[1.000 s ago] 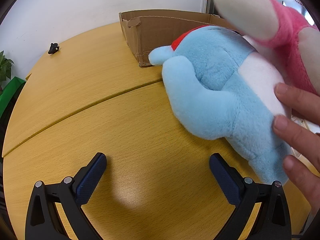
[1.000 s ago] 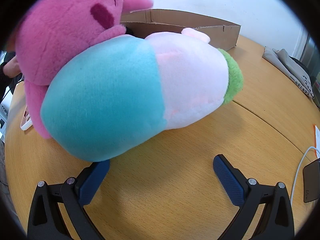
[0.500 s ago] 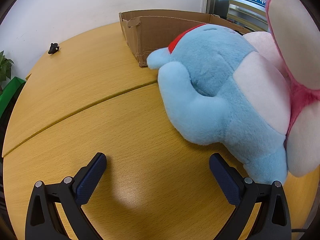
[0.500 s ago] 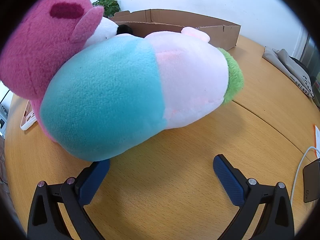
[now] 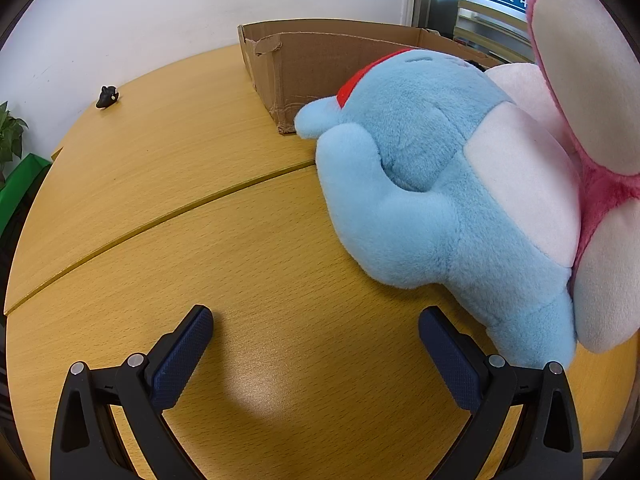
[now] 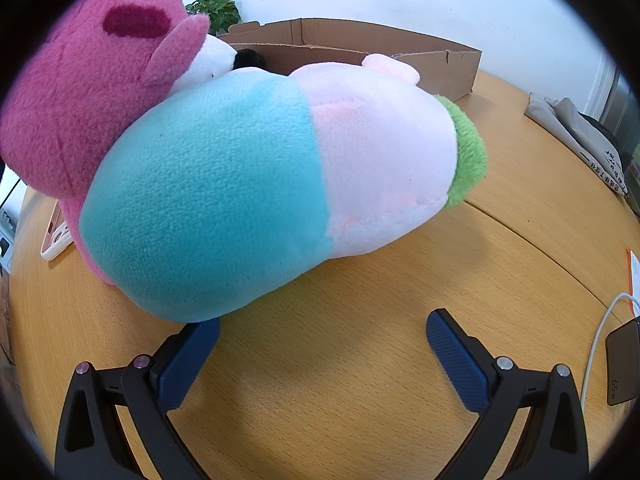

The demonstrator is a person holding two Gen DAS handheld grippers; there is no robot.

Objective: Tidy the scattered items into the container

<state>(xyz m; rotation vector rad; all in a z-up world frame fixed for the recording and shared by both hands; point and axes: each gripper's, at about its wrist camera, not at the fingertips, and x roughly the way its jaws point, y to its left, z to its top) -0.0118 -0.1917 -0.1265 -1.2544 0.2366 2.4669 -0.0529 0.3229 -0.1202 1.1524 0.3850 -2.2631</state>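
The wooden tabletop (image 5: 168, 208) carries an open cardboard box (image 5: 316, 68) at its far side. In front of the box lie three plush toys pressed together: a light blue plush (image 5: 420, 200), a teal and pale pink plush (image 6: 256, 184), and a pink plush (image 6: 92, 92) leaning on top of them. The left gripper (image 5: 316, 344) and right gripper (image 6: 324, 356) hover near the toys, jaws spread wide, holding nothing. A phone (image 6: 622, 360) lies at the right edge.
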